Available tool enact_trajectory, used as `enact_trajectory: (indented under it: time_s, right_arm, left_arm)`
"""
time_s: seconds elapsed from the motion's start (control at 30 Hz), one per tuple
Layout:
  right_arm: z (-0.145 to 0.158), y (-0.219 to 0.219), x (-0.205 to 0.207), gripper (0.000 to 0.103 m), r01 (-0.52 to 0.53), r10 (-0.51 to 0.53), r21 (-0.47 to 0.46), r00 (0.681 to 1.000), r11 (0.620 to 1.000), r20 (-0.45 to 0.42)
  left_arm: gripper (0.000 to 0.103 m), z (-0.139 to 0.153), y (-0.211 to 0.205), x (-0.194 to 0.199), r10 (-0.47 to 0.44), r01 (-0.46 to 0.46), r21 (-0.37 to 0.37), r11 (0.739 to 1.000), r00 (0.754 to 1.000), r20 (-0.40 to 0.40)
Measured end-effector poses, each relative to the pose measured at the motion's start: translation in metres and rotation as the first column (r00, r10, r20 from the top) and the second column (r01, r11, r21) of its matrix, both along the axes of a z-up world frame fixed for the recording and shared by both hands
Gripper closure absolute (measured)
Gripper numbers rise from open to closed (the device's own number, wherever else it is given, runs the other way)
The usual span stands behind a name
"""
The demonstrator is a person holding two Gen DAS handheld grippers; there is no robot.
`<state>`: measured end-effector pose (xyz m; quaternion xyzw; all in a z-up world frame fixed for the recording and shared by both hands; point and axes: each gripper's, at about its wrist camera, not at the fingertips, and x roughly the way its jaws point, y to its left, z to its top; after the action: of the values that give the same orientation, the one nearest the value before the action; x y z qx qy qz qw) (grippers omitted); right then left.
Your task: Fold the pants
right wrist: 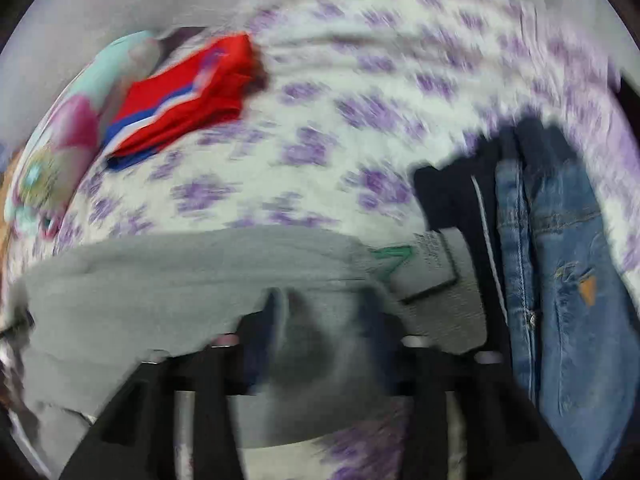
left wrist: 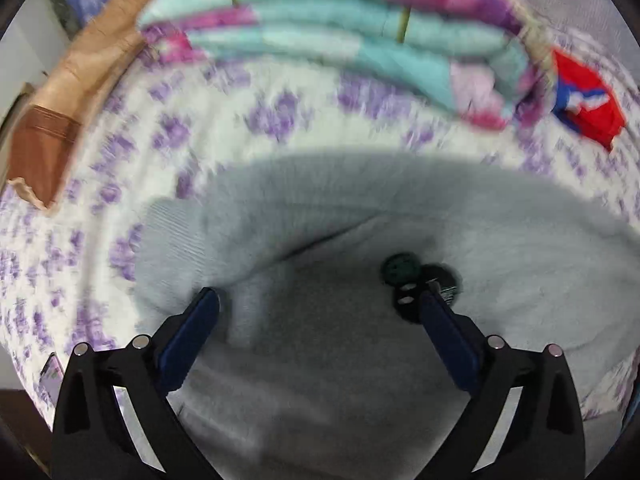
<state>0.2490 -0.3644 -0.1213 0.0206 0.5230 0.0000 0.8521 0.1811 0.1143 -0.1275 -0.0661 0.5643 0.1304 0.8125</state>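
Floral bedsheet (left wrist: 280, 120) under grey pants (left wrist: 360, 220)

Black gripper frames; blue fingers (left wrist: 188, 344); silver screws (left wrist: 140, 342).

No readable text anywhere, both views motion-blurred. Grey pants (right wrist: 168, 276) carry a printed patch (right wrist: 430, 256) with small dark lettering, too smeared to read, beside a green angular mark (right wrist: 390, 261) that could be a logo, cannot tell which. Blue jeans (right wrist: 568, 264) show a small orange triangle badge (right wrist: 587, 286), no letters legible on it
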Motion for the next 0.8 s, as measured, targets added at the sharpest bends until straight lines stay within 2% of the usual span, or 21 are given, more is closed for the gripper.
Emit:
enact_trajectory:
  time_s: [0.03, 0.07, 0.1, 0.13, 0.17, 0.23, 0.27, 0.3, 0.33, 0.4, 0.47, 0.5, 0.63, 0.7, 0.8]
  right_arm:
    - [0.003, 0.022, -0.008, 0.004, -0.068, 0.068, 0.003, 0.997, 0.998, 0.029]
    - [0.0, 0.046, -0.015, 0.004, -0.155, 0.154, 0.043, 0.987, 0.987, 0.043]
    - [-0.008, 0.073, -0.017, 0.004, -0.265, 0.267, 0.112, 0.964, 0.958, -0.008]
    - [-0.018, 0.087, -0.017, 0.004, -0.311, 0.321, 0.13, 0.945, 0.941, -0.062]
    - [-0.03, 0.097, -0.016, 0.004, -0.336, 0.347, 0.109, 0.931, 0.936, -0.11]
    - [-0.051, 0.088, -0.013, 0.004, -0.277, 0.259, -0.11, 0.954, 0.954, -0.153]
    - [-0.052, 0.075, -0.012, 0.004, -0.217, 0.188, -0.185, 0.969, 0.959, -0.16]
    - [-0.045, 0.055, -0.012, 0.004, -0.092, 0.07, -0.175, 0.989, 0.98, -0.13]
    - [-0.038, 0.045, -0.016, 0.004, 0.002, -0.021, -0.164, 0.993, 0.987, -0.112]
    - [-0.023, 0.05, -0.029, 0.004, 0.122, -0.133, -0.144, 0.989, 0.982, -0.066]
    - [-0.013, 0.078, -0.049, 0.004, 0.058, -0.06, -0.061, 0.997, 0.996, -0.037]
    - [-0.011, 0.106, -0.062, 0.004, -0.035, 0.035, -0.005, 0.999, 0.999, -0.031]
    - [0.003, 0.182, -0.107, 0.004, -0.252, 0.248, 0.106, 0.968, 0.962, 0.051]
    - [-0.005, 0.207, -0.123, 0.004, -0.34, 0.345, 0.2, 0.938, 0.919, 0.009]
    - [-0.038, 0.22, -0.136, 0.004, -0.389, 0.442, 0.309, 0.889, 0.868, -0.122]
  left_arm:
    - [0.005, 0.008, -0.005, -0.004, -0.013, 0.014, -0.023, 1.0, 0.999, 0.046]
    - [0.005, 0.013, -0.011, -0.007, -0.032, 0.035, -0.049, 0.998, 0.997, 0.071]
    - [0.005, 0.011, -0.022, -0.008, -0.075, 0.08, -0.067, 0.995, 0.995, 0.063]
    - [0.005, 0.006, -0.028, -0.01, -0.101, 0.103, -0.06, 0.993, 0.994, 0.041]
    - [0.005, -0.009, -0.036, -0.01, -0.142, 0.142, -0.012, 0.99, 0.99, -0.021]
    - [0.004, -0.029, -0.037, -0.014, -0.178, 0.184, 0.08, 0.98, 0.981, -0.083]
    - [0.004, -0.034, -0.032, -0.018, -0.173, 0.181, 0.077, 0.981, 0.981, -0.09]
    - [0.004, -0.03, -0.023, -0.022, -0.124, 0.127, 0.044, 0.991, 0.989, -0.076]
    - [0.004, -0.025, -0.016, -0.025, -0.073, 0.076, 0.042, 0.996, 0.994, -0.077]
    - [0.005, -0.006, -0.014, -0.032, -0.019, 0.021, 0.056, 0.998, 0.999, -0.039]
    - [0.005, 0.013, -0.022, -0.04, -0.037, 0.035, 0.058, 0.998, 0.999, 0.032]
    - [0.005, 0.022, -0.033, -0.045, -0.076, 0.074, 0.035, 0.997, 0.995, 0.063]
    - [0.005, 0.021, -0.064, -0.069, -0.182, 0.186, -0.059, 0.981, 0.982, 0.058]
    - [0.005, 0.01, -0.076, -0.085, -0.202, 0.204, -0.062, 0.977, 0.979, 0.025]
    - [0.005, -0.015, -0.084, -0.107, -0.248, 0.244, -0.108, 0.964, 0.968, -0.03]
